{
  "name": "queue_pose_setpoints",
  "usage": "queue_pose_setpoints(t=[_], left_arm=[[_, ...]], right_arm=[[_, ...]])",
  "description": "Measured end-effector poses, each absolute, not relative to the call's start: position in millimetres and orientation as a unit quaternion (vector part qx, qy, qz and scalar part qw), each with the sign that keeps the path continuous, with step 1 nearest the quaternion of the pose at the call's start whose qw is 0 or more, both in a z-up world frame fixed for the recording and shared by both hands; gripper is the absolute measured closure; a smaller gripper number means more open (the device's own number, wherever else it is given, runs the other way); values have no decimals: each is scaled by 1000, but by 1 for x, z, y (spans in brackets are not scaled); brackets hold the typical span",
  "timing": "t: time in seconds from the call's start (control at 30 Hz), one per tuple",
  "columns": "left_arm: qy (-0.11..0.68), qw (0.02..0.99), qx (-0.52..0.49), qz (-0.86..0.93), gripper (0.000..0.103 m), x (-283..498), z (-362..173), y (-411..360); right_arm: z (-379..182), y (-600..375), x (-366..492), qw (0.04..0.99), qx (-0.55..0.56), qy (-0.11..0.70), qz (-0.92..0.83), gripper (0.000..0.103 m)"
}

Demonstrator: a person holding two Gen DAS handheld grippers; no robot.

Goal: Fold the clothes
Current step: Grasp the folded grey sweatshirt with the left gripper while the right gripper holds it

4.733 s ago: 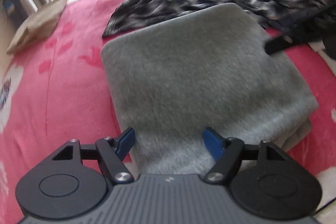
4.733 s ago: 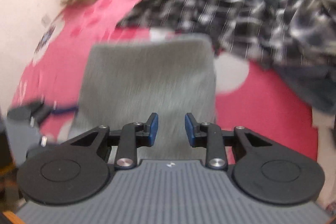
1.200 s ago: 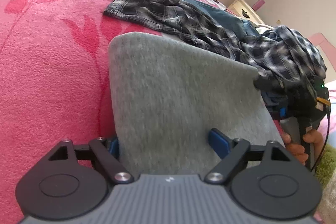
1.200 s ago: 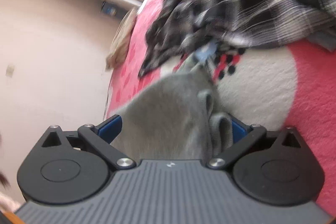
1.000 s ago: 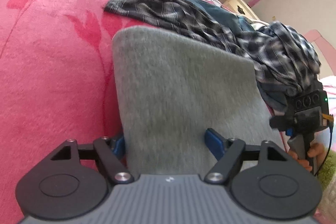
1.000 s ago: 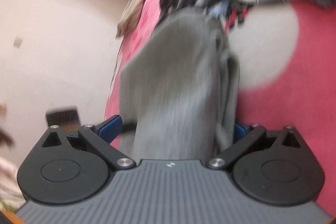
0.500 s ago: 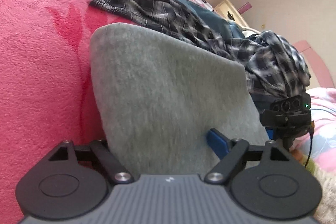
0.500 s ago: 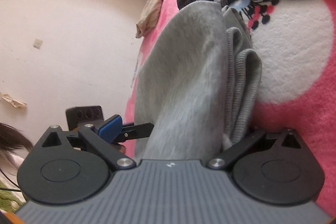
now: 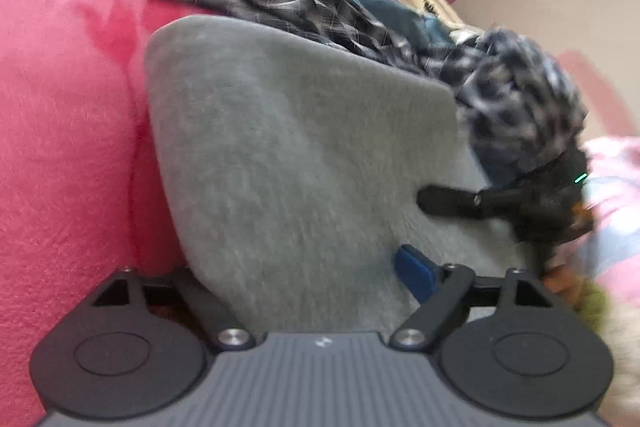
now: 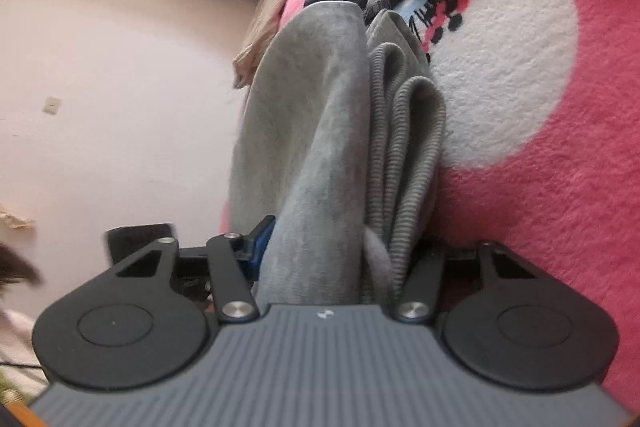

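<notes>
Both grippers pinch the folded grey garment [image 9: 304,155]: left gripper [image 9: 320,267] at its near edge, right gripper [image 10: 332,247] on the thick layered side, lifting it off the pink blanket [image 9: 60,107]. Likely carrying the finished bundle; next, set it flat away from the plaid shirts [image 9: 320,11].

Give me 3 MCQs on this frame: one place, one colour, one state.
1. Where does the plaid shirt lie?
A. beyond the grey garment
B. under the left tongs
C. on the floor

2. What colour is the blanket?
A. green
B. pink
C. brown

3. What are the right tongs doing?
A. hanging open over bare blanket
B. gripping the plaid shirt
C. gripping the grey garment

Key: 1 A, the plaid lies past the grey garment's far edge. 2 B, pink pile shows in both views. 3 C, the grey folds sit squeezed between the right tongs' fingers.
</notes>
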State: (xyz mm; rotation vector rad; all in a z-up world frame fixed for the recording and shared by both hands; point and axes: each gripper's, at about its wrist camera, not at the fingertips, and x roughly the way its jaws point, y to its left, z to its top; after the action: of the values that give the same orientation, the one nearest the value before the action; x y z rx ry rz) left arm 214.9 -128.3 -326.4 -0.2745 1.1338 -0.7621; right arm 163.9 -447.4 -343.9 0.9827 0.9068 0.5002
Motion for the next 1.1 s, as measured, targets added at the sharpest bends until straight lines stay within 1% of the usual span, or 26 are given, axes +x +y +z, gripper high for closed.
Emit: queue_pose_setpoints(t=[0.03, 0.07, 0.1, 0.13, 0.17, 0.2, 0.27, 0.33, 0.5, 0.63, 0.93, 1.1], left_arm=[[519, 774, -115, -343, 30, 211, -323, -131], [521, 776, -120, -334, 41, 211, -320, -130], [523, 777, -128, -325, 47, 211, -317, -128], [526, 776, -139, -319, 57, 212, -314, -125], [529, 774, -151, -314, 64, 212, -311, -122], [527, 776, -150, -313, 66, 211, -307, -122], [522, 781, -143, -311, 75, 206, -298, -123], [518, 786, -136, -308, 79, 199, -288, -124], [520, 793, -130, -289, 80, 182, -267, -118], [490, 814, -121, -288, 80, 159, -239, -100], [458, 843, -95, -267, 80, 122, -165, -60], [465, 844, -84, -253, 79, 116, -132, -45]], right_arm=[[-339, -445, 161, 762, 445, 417, 218, 51], [-335, -442, 158, 768, 439, 418, 206, 52], [-330, -438, 156, 775, 430, 419, 198, 52], [-326, -435, 154, 781, 422, 419, 190, 52], [-321, -432, 152, 786, 415, 418, 186, 52], [-316, -429, 149, 791, 410, 416, 182, 53], [-304, -425, 143, 797, 406, 410, 179, 54], [-293, -424, 133, 803, 401, 405, 176, 55], [-261, -403, 123, 818, 366, 412, 161, 57], [-233, -381, 112, 832, 338, 407, 169, 57], [-164, -331, 89, 851, 315, 377, 188, 57], [-132, -309, 84, 850, 320, 370, 195, 57]])
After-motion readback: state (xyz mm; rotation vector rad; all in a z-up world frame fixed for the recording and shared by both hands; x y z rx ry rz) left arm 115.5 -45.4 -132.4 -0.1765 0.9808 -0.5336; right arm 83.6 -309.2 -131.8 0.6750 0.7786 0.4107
